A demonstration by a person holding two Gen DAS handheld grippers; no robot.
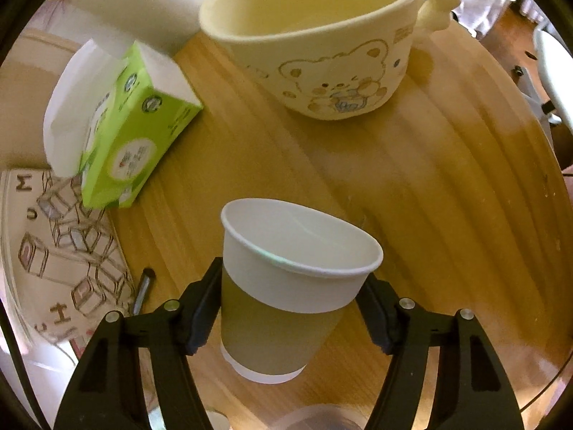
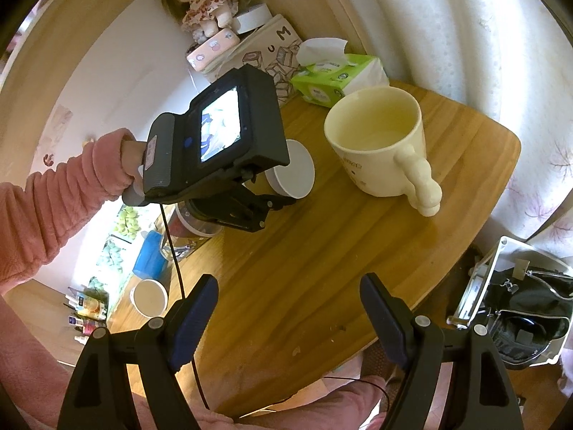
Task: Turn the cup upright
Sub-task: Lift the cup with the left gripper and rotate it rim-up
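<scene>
Nearly done, I'd judge: the paper cup (image 1: 286,286) sits mouth-up btwn the left gripper (image 1: 290,308) jaws, which are clenched on its sleeve, tilted a bit, base looks just off the wooden table (image 1: 447,215). Left: set down & let go. Right gripper (image 2: 286,319) jaws released, nothing btwn them, well back from the cup. Hidden: cup base/table contact unclear; the bear mug (image 1: 322,43) beyond the jaws is cut off at its rim.

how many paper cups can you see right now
2. One paper cup is held in the left tool above the wooden table, in front of the cream bear mug. A second paper cup sits lower, beyond the table's left edge. Others may be hidden.
</scene>
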